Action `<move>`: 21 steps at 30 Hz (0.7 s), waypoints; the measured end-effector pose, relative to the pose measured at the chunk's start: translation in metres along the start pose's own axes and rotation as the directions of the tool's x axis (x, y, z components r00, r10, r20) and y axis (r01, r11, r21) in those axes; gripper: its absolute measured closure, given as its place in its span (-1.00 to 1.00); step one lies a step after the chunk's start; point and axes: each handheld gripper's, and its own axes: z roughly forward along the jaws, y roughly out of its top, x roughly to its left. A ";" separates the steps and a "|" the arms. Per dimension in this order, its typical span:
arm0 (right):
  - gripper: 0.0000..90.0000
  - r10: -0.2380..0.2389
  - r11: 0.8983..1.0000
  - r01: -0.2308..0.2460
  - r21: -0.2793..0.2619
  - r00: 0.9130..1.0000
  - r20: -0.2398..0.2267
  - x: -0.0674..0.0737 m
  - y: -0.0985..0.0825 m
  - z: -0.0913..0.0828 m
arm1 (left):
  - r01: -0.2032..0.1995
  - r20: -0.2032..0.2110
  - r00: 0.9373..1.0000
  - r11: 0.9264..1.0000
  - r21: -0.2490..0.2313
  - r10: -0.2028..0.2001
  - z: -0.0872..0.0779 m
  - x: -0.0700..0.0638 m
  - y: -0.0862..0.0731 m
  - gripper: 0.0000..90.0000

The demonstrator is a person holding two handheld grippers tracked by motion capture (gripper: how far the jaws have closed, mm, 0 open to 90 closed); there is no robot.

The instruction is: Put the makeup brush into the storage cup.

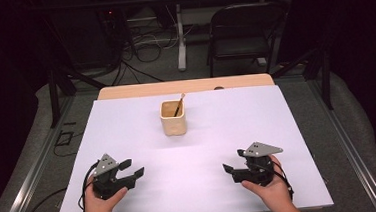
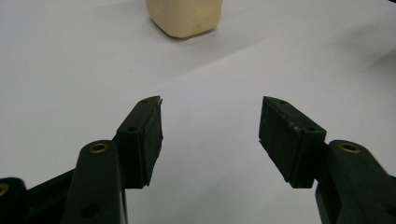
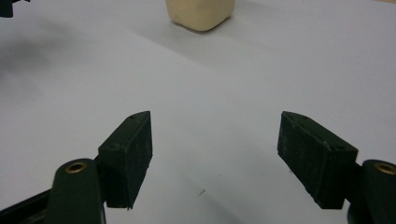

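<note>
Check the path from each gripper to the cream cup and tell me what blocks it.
Nothing visible does. Bare white table cover lies between the cream cup and both the left gripper and right gripper.

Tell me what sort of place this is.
Probably a lab or recording studio: a table covered in a white sheet, black curtains around it, loose cables on the carpet, and a folding chair behind.

We count: cream square cup – one | thin wooden stick standing in it – one | handheld grippers – two, left gripper, right gripper | hands – two | white sheet – one | wooden table – one | folding chair behind – one
</note>
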 end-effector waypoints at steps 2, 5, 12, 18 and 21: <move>-0.42 0.003 1.000 -0.003 0.000 1.000 0.001 0.000 -0.002 0.001 | 0.000 0.000 1.000 1.000 -0.002 0.000 0.000 0.000 0.000 -0.12; -0.42 0.011 1.000 -0.011 0.008 1.000 -0.002 -0.001 -0.003 0.001 | 0.003 0.001 1.000 1.000 -0.005 -0.003 0.000 0.001 -0.001 -0.12; -0.42 0.018 1.000 -0.018 0.001 1.000 0.002 -0.001 -0.006 0.000 | 0.013 0.000 1.000 1.000 -0.003 -0.013 0.000 0.003 -0.003 -0.12; -0.42 0.019 1.000 -0.019 -0.003 1.000 0.010 -0.002 -0.010 -0.001 | 0.015 -0.007 1.000 1.000 -0.009 -0.015 0.000 0.002 -0.004 -0.12; -0.42 0.025 1.000 -0.025 -0.012 1.000 0.013 -0.001 -0.012 0.000 | 0.015 -0.011 1.000 1.000 -0.006 -0.015 0.000 0.003 -0.005 -0.12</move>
